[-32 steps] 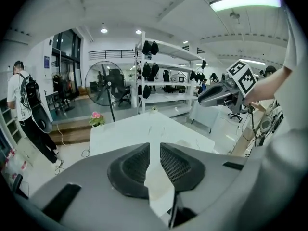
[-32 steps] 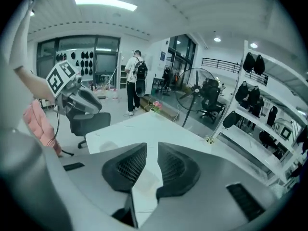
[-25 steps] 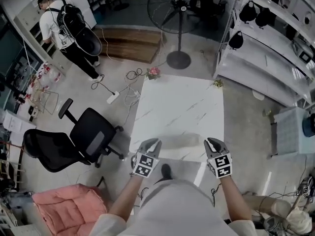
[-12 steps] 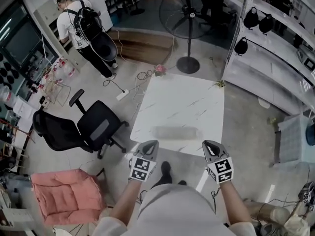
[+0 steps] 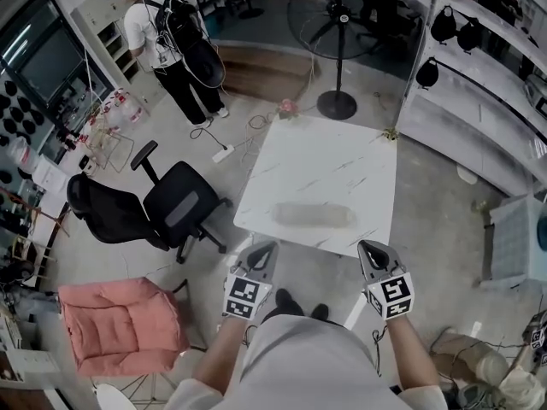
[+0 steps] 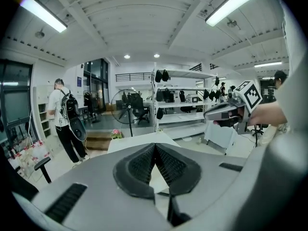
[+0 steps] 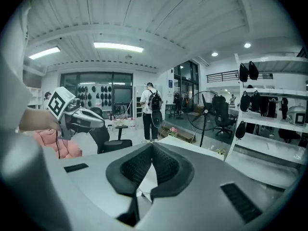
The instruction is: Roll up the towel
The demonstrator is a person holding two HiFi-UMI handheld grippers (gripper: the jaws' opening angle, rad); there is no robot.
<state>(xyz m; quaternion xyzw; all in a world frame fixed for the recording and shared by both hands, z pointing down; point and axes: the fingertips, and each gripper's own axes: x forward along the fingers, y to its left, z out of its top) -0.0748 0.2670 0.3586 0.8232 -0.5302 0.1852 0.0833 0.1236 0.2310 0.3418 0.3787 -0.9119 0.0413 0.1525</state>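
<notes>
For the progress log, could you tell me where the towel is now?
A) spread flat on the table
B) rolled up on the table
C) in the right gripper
B: the towel lies rolled on the table, apart from the shut left gripper and right gripper.

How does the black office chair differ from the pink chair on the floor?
The black office chair has armrests and spreading base legs; the pink chair is padded. The black office chair stands beside the table's left edge; the pink chair stands farther from it, nearer the person. Both are unoccupied.
</notes>
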